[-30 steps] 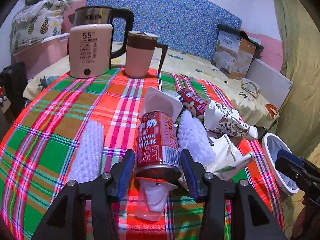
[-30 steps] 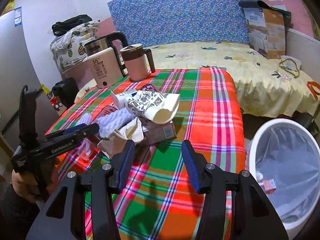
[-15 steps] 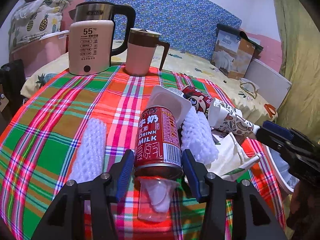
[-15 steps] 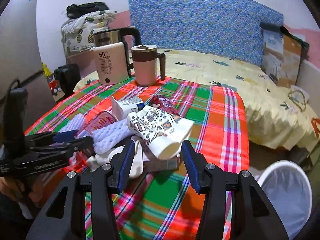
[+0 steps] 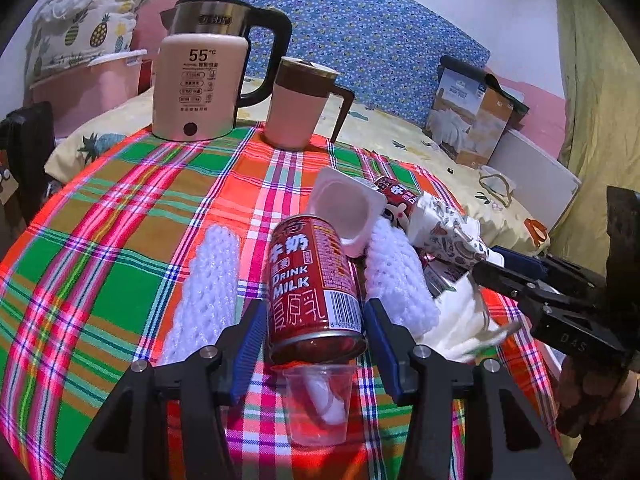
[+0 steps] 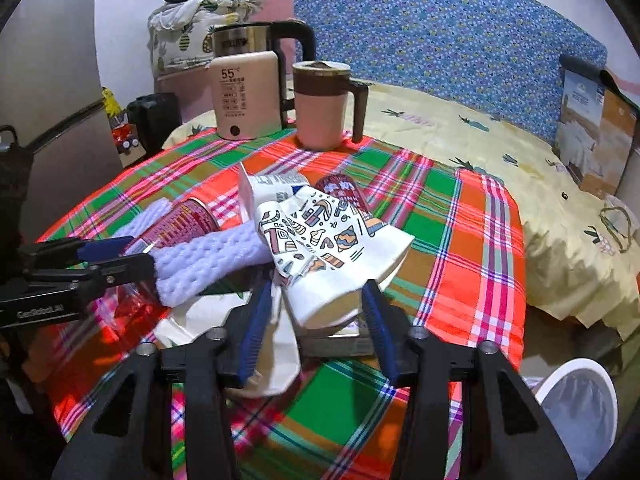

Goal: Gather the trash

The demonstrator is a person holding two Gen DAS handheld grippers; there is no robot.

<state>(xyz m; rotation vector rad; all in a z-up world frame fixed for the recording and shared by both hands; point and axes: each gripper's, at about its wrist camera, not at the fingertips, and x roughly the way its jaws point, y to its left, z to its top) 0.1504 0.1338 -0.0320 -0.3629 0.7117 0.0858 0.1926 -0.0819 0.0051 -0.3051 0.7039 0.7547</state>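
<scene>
Left wrist view only: clear plastic cup [image 5: 318,402] lying just below the red milk can [image 5: 314,292], white yoghurt tub [image 5: 348,210] behind the can, foam net sleeve [image 5: 206,292] left of it. Right wrist view only: white bin [image 6: 576,412] on the floor past the worktop [image 6: 472,240] edge, lower right.

Left gripper [image 5: 316,344] points down at the trash pile; jaws wide apart, can lying between them, small gaps either side.

Right gripper [image 6: 316,328] also tilts down; jaws have just been closing, patterned paper cup [image 6: 332,252] between them. Right pad touches the cup's rim; left-side contact unclear, so a clamp cannot be confirmed.

Kettle [image 6: 248,92] and mug [image 6: 322,104] stand upright at the far edge.
</scene>
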